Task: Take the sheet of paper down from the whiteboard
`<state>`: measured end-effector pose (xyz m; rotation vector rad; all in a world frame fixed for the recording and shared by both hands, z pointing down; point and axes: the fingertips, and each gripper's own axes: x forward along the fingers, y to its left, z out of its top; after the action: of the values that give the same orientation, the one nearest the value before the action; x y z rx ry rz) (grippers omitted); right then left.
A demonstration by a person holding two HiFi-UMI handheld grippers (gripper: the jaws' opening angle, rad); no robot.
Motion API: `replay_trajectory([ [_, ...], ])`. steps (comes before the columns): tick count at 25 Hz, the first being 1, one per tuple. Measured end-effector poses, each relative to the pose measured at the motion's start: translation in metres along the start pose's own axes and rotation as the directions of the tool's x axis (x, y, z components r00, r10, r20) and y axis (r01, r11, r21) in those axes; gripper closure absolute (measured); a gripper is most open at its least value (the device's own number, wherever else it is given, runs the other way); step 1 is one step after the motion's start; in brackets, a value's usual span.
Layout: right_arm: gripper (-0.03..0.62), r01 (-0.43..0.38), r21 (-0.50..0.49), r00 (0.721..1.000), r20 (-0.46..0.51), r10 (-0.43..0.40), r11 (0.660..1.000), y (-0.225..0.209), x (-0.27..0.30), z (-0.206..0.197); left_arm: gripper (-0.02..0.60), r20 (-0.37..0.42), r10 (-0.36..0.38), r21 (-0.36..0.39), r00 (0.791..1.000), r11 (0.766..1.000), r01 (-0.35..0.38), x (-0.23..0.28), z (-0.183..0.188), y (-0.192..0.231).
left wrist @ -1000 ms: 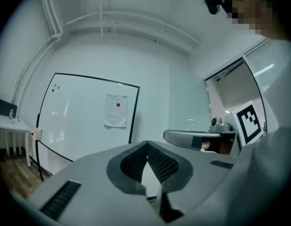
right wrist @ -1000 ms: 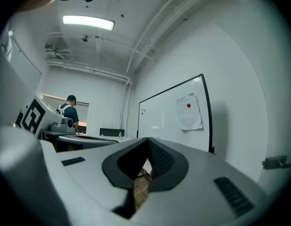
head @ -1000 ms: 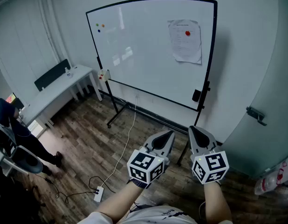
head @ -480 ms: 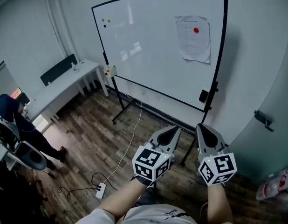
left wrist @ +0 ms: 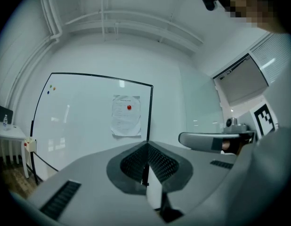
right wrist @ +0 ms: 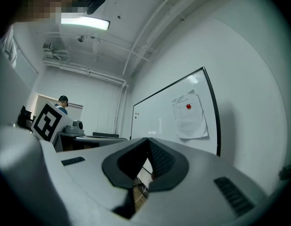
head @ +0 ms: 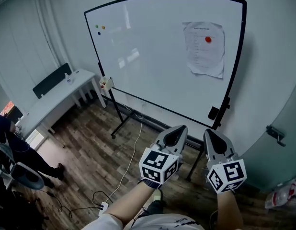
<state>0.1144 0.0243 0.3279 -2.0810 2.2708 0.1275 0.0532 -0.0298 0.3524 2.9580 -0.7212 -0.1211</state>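
Note:
A white printed sheet of paper (head: 204,48) hangs on the upper right of the whiteboard (head: 148,61), pinned by a red magnet (head: 208,40). Its lower edge curls off the board. Both grippers are held level, side by side, well short of the board and below the sheet. My left gripper (head: 178,130) is shut and empty; in its own view the sheet (left wrist: 126,122) shows far beyond the closed tips (left wrist: 146,145). My right gripper (head: 209,133) is also shut with nothing in it, and the sheet (right wrist: 189,117) lies ahead to the right of its tips (right wrist: 148,140).
The whiteboard stands on a black wheeled frame (head: 114,123) over a wooden floor. A cable runs to a power strip (head: 102,207). A white desk (head: 57,97) and a person (head: 6,133) are at the left. A glass door with a handle (head: 276,134) is at the right.
Both grippers have moved forward toward the whiteboard, staying shut. The board and the sheet look larger and nearer than a second ago.

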Motion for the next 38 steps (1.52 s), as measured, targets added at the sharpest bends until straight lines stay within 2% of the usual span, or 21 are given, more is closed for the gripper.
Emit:
replay_trajectory([
  [12, 0.582, 0.182, -0.087, 0.983, 0.016, -0.181, 0.98, -0.045, 0.139, 0.007, 0.568, 0.017, -0.119, 0.036, 0.993, 0.992, 0.118, 0.107, 0.033, 0.126],
  [18, 0.582, 0.188, -0.106, 0.982, 0.028, -0.186, 0.976, -0.059, 0.179, 0.02, 0.568, 0.032, -0.166, 0.034, 0.986, 0.986, 0.165, 0.142, 0.045, 0.153],
  [22, 0.582, 0.213, -0.121, 0.977, 0.056, -0.208, 0.97, -0.079, 0.199, 0.026, 0.568, 0.033, -0.169, 0.045, 0.985, 0.985, 0.167, 0.167, 0.047, 0.163],
  [26, 0.582, 0.199, -0.133, 0.979, 0.075, -0.19, 0.971, -0.099, 0.225, 0.03, 0.568, 0.046, -0.146, 0.069, 0.988, 0.987, 0.143, 0.194, 0.057, 0.178],
  [36, 0.579, 0.23, -0.264, 0.968, 0.161, -0.193, 0.937, -0.165, 0.279, 0.073, 0.566, 0.088, -0.117, 0.12, 0.989, 0.987, 0.106, 0.276, 0.094, 0.207],
  [38, 0.537, 0.219, -0.276, 0.97, 0.168, -0.178, 0.936, -0.174, 0.286, 0.08, 0.56, 0.087, -0.112, 0.118, 0.99, 0.988, 0.101, 0.291, 0.096, 0.212],
])
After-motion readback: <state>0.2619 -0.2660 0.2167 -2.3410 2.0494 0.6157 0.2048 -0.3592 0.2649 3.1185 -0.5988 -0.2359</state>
